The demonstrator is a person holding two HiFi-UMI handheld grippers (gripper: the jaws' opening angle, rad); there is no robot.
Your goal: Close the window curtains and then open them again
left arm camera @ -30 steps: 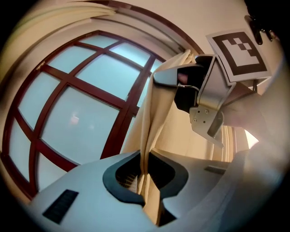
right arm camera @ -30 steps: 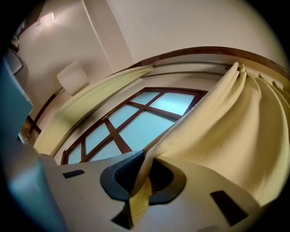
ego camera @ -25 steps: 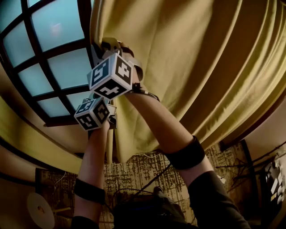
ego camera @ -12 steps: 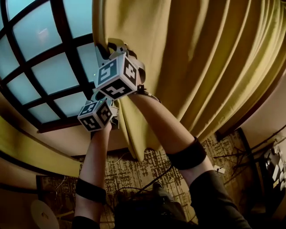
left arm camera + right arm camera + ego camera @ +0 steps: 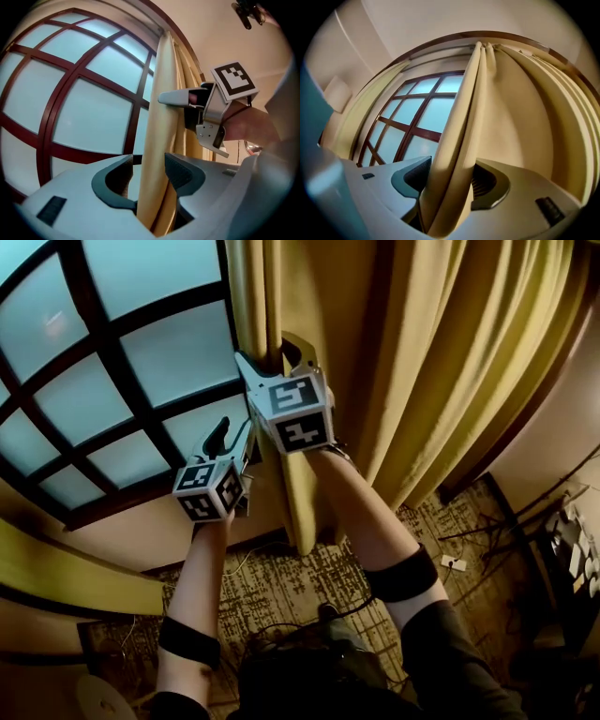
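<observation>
Hangs gathered in folds right of the window [image 5: 141, 352]: the curtain [image 5: 431, 362]. Spread apart, left hand-held gripper [image 5: 147, 171] and right hand-held gripper [image 5: 449, 180] (jaws have just been opening), with 1 fold of curtain edge loose between each pair.

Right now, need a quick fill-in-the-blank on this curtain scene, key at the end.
1. The yellow curtain has its edge between the jaws of ___ grippers.
2. In the head view, the right gripper sits ___ the left gripper on that edge.
3. In the head view, the uncovered window lies to the curtain's ___.
Missing words: both; above; left.
Note: both pairs of jaws have just been opening. The curtain edge is between them but not clamped.
</observation>
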